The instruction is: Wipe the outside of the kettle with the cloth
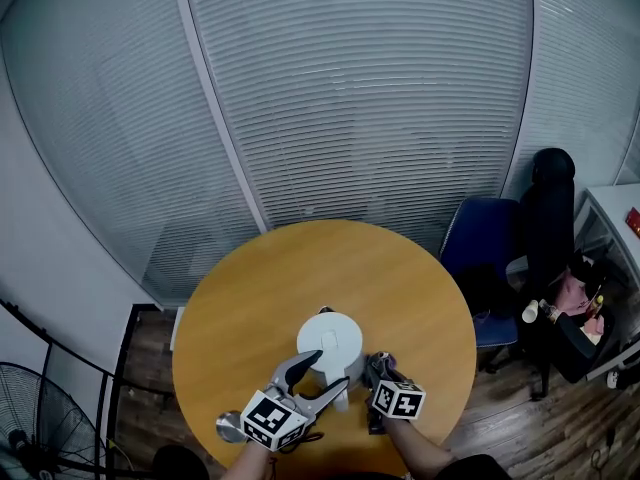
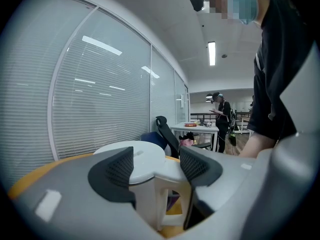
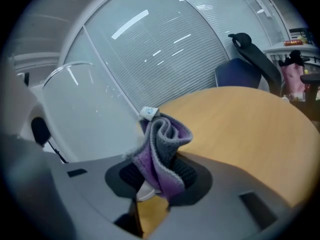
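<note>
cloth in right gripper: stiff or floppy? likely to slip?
Probably floppy: the cloth bunches in soft folds between the jaws of the right gripper. It looks light with a textured knit, so slipping out seems unlikely. Loose folds may shift against the kettle.

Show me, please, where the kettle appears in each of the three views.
Head view: kettle low centre, on the table.
Left gripper view: bottom centre, between the jaws.
Right gripper view: probably the pale curved surface at left, beside the cloth.
Shared landmark: black chair.
</note>
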`<state>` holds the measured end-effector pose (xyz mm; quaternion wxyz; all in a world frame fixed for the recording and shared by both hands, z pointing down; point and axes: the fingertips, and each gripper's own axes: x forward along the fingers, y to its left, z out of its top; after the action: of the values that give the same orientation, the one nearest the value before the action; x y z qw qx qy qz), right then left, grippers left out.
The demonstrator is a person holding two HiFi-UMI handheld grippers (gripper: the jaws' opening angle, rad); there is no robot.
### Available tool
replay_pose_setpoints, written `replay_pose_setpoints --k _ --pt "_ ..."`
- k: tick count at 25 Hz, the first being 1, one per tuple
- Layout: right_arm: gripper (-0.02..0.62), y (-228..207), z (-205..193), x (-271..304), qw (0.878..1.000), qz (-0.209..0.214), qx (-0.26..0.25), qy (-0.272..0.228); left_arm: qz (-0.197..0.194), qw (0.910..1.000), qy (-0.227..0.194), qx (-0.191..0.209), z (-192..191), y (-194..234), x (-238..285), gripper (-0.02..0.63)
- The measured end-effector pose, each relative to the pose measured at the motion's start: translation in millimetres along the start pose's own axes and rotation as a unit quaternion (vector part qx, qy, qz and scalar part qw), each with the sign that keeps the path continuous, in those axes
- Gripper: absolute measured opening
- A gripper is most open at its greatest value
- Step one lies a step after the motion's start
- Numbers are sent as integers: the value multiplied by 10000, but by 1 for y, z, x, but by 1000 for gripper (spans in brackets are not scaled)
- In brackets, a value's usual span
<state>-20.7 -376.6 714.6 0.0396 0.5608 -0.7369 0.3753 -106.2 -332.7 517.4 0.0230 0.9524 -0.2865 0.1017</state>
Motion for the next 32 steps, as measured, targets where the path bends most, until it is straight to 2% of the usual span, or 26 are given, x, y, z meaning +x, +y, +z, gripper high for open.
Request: replay_pose_setpoints --k 3,5,7,10,13,17,20,23,26,32 --pt "112 -2 18 -7 10000 14 -84 6 6 10000 -8 -8 1 -1 2 291" --pt "112 2 45 -15 9993 78 -249 -284 -2 10000 -17 -12 1 -2 2 291" --pt "112 16 80 -24 9961 318 -427 -701 11 10000 -38 -22 0 -2 1 291" --pt "112 49 136 -35 9836 1041 -676 -1310 23 10000 -63 -39 1 -2 1 291" --pt "112 79 174 -43 9637 1993 -781 -1598 15 9999 -83 -57 0 -1 2 291" --pt "112 101 185 -43 9448 2735 -1072 -1454 23 9999 -130 -91 -1 -1 1 291" --pt "112 108 177 -39 9359 3139 -990 -1253 42 9998 -168 -106 0 0 1 291" --pt "112 97 170 -30 9389 3186 -624 -1146 54 9997 -191 -117 1 1 2 285" --pt "112 81 152 -16 9476 3040 -429 -880 68 9996 -212 -154 3 2 2 284" --pt "112 34 86 18 9736 2264 -237 -157 81 9996 -232 -166 3 2 1 284"
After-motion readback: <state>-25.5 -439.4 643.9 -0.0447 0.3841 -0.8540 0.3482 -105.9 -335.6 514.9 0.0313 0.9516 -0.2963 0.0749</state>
